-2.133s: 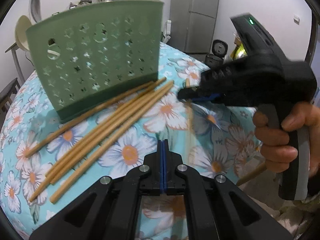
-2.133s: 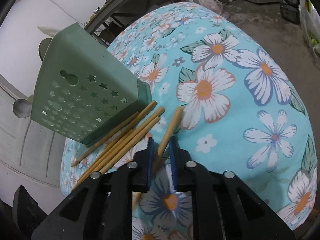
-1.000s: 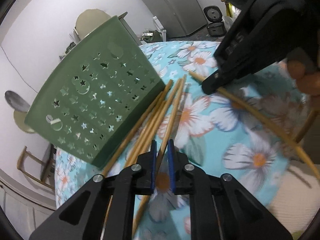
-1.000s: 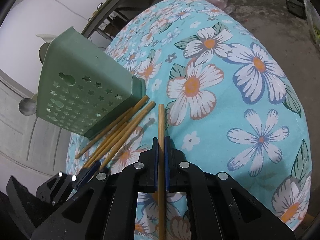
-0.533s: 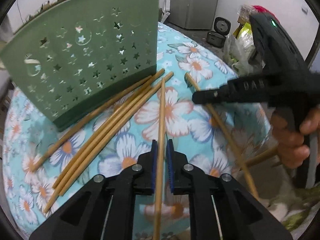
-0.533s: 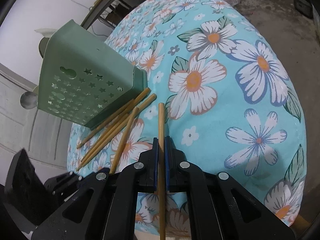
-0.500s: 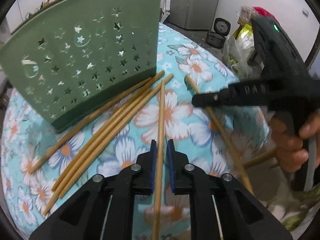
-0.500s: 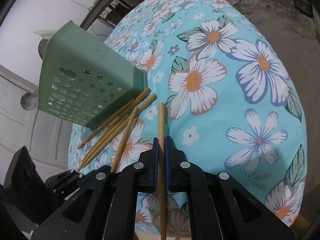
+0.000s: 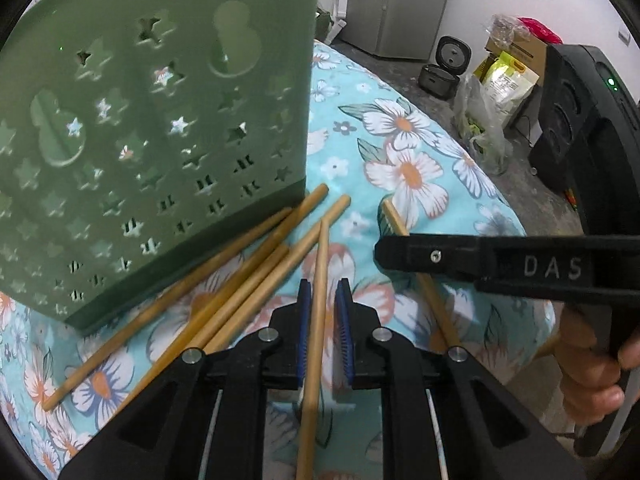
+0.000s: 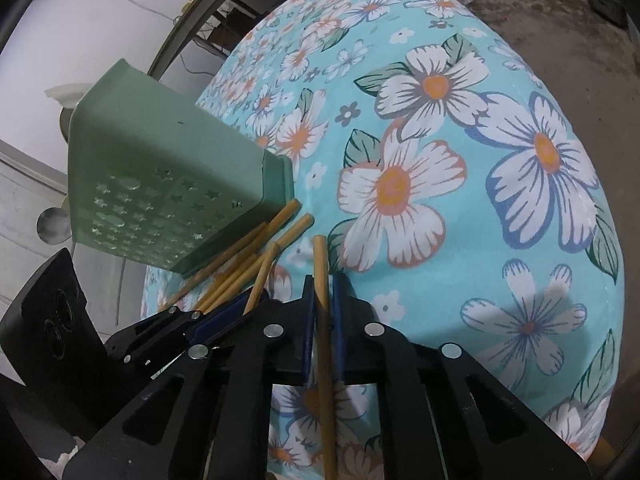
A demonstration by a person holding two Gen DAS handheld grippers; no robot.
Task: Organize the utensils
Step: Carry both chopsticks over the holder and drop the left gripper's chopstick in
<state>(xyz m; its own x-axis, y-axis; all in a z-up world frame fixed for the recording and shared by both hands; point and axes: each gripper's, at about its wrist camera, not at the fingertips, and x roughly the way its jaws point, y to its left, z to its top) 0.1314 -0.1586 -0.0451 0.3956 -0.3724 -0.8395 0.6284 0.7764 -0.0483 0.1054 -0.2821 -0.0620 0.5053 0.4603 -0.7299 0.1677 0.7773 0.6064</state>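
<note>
A green star-perforated utensil holder stands on the floral tablecloth. Several loose bamboo chopsticks lie against its base. My left gripper is shut on one chopstick, which runs slightly askew between the blue pads and points at the holder's corner. In the right wrist view the left gripper sits low at the left. My right gripper is shut on another chopstick, which points forward. Its black finger crosses the left wrist view, over that chopstick.
A person's hand grips the right tool's handle. The round table's edge drops away at the right. Beyond it on the floor are a rice cooker, bags and boxes, and a grey fridge.
The left gripper has rolled and moved in closer to the green holder, carrying its chopstick. The right gripper has stayed where it was, chopstick still clamped.
</note>
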